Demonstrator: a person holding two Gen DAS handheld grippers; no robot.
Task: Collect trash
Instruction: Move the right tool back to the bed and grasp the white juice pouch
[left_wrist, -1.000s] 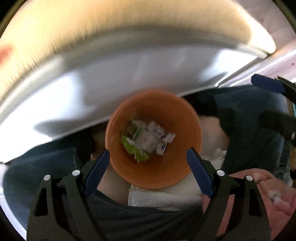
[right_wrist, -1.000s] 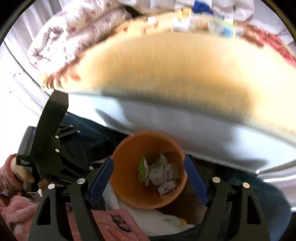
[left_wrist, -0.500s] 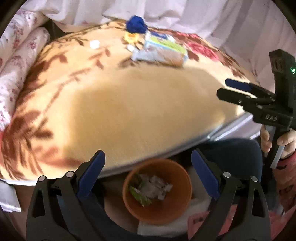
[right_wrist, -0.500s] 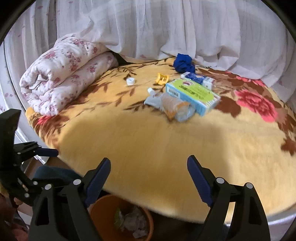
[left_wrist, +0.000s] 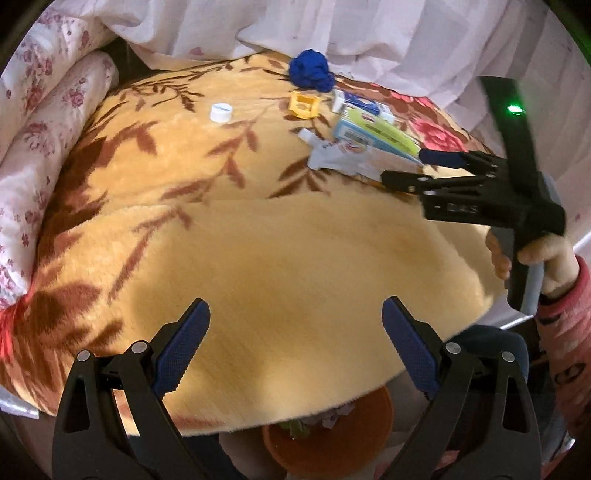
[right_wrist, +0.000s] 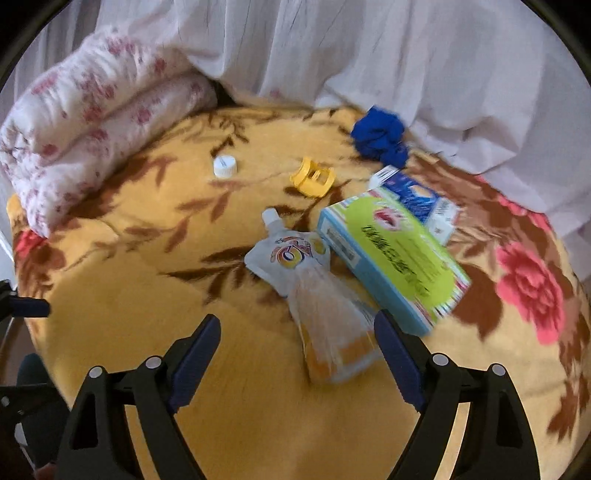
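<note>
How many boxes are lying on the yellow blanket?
2. The big green-and-blue box lies right of the drink pouch. The small blue-and-white box sits just behind it, near the blue cloth. More might hide underneath.

My right tool (right_wrist: 297, 345) hangs wide and empty over the yellow flowered blanket (right_wrist: 236, 369). Just ahead lies a spouted pouch (right_wrist: 314, 291), touching a green-and-blue box (right_wrist: 395, 258) — behind it a smaller blue box (right_wrist: 417, 197), a yellow clip (right_wrist: 312, 181), a white cap (right_wrist: 224, 166).

pouch (right_wrist: 321, 291) lies left of box (right_wrist: 391, 258); cap (right_wrist: 224, 166) behind, perhaps clip (right_wrist: 312, 181) beside.
</note>
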